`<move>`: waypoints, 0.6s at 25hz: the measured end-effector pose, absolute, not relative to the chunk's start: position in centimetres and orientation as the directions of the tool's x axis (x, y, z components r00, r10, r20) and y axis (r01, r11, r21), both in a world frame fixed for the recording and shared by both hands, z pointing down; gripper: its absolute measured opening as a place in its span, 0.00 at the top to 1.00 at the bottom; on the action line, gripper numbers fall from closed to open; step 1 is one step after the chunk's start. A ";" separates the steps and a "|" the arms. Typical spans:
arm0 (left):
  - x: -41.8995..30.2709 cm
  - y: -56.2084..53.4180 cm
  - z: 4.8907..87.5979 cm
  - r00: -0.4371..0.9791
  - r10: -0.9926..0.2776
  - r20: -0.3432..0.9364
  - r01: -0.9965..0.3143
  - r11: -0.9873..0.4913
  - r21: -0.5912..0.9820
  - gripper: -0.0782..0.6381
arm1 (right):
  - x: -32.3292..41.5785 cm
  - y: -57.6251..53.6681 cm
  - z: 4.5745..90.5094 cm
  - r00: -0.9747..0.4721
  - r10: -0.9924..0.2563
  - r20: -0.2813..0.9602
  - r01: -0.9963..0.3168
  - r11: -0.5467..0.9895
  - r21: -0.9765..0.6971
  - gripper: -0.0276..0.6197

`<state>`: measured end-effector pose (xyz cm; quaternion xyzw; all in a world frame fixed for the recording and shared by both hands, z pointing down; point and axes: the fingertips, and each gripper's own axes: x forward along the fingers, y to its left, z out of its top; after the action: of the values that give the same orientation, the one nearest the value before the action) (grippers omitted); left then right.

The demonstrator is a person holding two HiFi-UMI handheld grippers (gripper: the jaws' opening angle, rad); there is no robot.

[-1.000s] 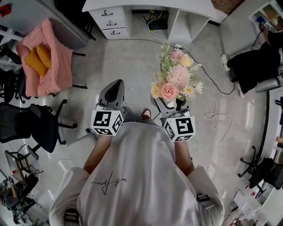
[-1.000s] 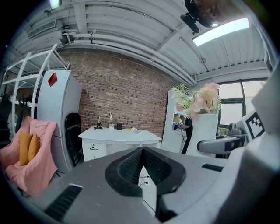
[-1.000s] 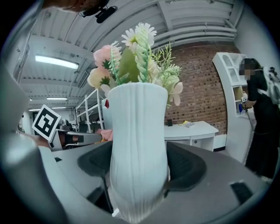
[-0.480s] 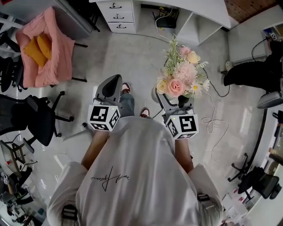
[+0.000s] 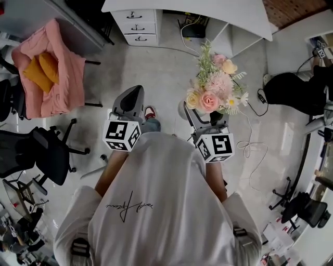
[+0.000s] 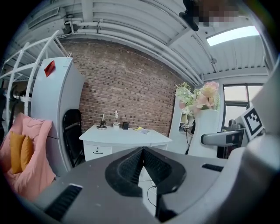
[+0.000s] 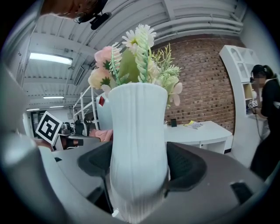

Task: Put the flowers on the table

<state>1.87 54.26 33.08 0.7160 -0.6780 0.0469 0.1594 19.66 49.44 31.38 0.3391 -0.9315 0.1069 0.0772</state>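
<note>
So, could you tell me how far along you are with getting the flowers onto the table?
Done: the right gripper is shut on the white vase holding the flowers, upright and off the floor. In hand: the carry, with the white table ahead. Left: reaching it and setting the vase down. The left gripper is shut, empty.

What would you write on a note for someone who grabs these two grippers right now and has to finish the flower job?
Left gripper: fingers shut together, holding nothing.
Right gripper: shut on the white vase, which stands upright with the flowers in it, carried above the floor.
White table: ahead of the person, across open floor; the vase is not on it yet.
Done: the vase is picked up and gripped.
Left to do: probably carry it to the table, set it down upright, then open the right gripper.
</note>
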 end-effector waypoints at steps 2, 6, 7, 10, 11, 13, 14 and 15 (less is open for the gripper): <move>0.5 53.1 32.7 0.086 -0.958 0.272 -0.985 -0.041 0.167 0.88 | 18.6 48.4 31.0 -0.750 -0.627 0.210 -0.658 0.739 -0.141 0.34; -2.9 50.7 32.1 0.107 -0.963 0.249 -0.983 -0.065 0.172 0.88 | 15.7 45.9 30.1 -0.728 -0.656 0.198 -0.683 0.719 -0.130 0.34; -3.7 50.2 32.0 0.113 -0.963 0.243 -0.983 -0.072 0.172 0.88 | 14.9 45.4 29.9 -0.724 -0.662 0.193 -0.687 0.715 -0.126 0.34; -6.2 49.2 31.8 0.127 -0.965 0.228 -0.981 -0.089 0.170 0.88 | 12.5 44.3 29.4 -0.716 -0.675 0.178 -0.697 0.709 -0.112 0.34; -7.0 48.9 31.8 0.132 -0.966 0.224 -0.981 -0.094 0.171 0.88 | 11.7 44.0 29.3 -0.714 -0.679 0.172 -0.698 0.707 -0.109 0.34; -8.4 48.4 31.8 0.140 -0.966 0.218 -0.979 -0.103 0.174 0.88 | 10.3 43.3 29.0 -0.711 -0.684 0.161 -0.702 0.704 -0.105 0.34; -9.0 48.1 31.9 0.144 -0.966 0.217 -0.979 -0.106 0.175 0.88 | 9.6 43.0 28.8 -0.709 -0.688 0.157 -0.704 0.702 -0.105 0.34; -9.6 47.8 32.0 0.147 -0.965 0.217 -0.978 -0.110 0.176 0.88 | 9.0 42.7 28.7 -0.706 -0.691 0.153 -0.707 0.699 -0.107 0.34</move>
<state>-9.59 47.85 31.96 0.7444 -0.6526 0.0238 0.1389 9.03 42.69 28.67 0.3799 -0.9203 0.0791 0.0505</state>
